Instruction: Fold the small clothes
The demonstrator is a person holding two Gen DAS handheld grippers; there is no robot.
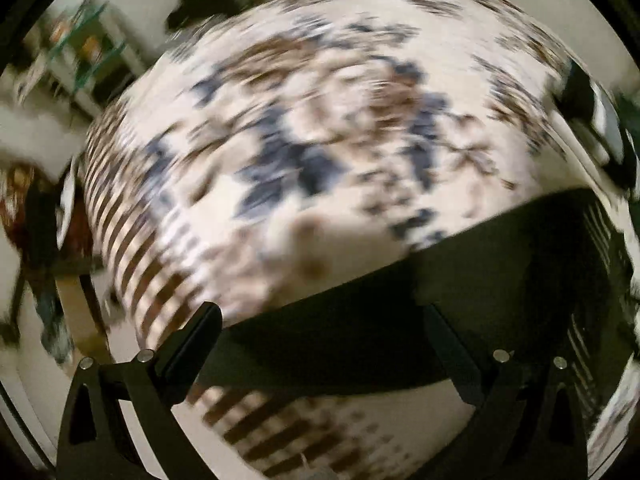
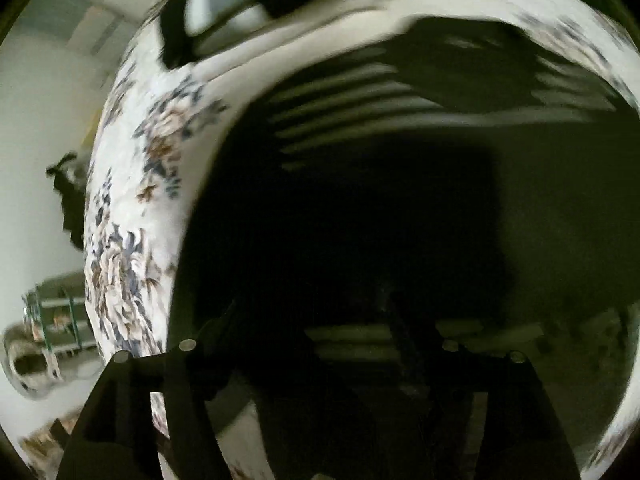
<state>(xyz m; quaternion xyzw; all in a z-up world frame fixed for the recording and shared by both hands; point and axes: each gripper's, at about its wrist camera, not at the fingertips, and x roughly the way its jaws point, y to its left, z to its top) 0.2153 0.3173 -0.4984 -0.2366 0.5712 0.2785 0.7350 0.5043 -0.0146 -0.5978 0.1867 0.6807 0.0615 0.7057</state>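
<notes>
Left claw (image 1: 320, 320): your 2 fingers stand wide apart, with a dark garment (image 1: 460, 280) draped across the gap; whether it is gripped, you cannot tell. The garment lies on a floral bedspread (image 1: 300, 128). Right claw (image 2: 320, 344): its state cannot be read, as the dark garment (image 2: 360, 200), possibly striped at its edge, fills your blurred view beside the bedspread (image 2: 128, 220).

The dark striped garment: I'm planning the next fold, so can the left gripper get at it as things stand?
Probably yes. In the left wrist view the dark garment with pale stripes lies on the floral bedspread right across the left gripper's open fingers, nothing between them. Motion blur hides whether they touch.
</notes>
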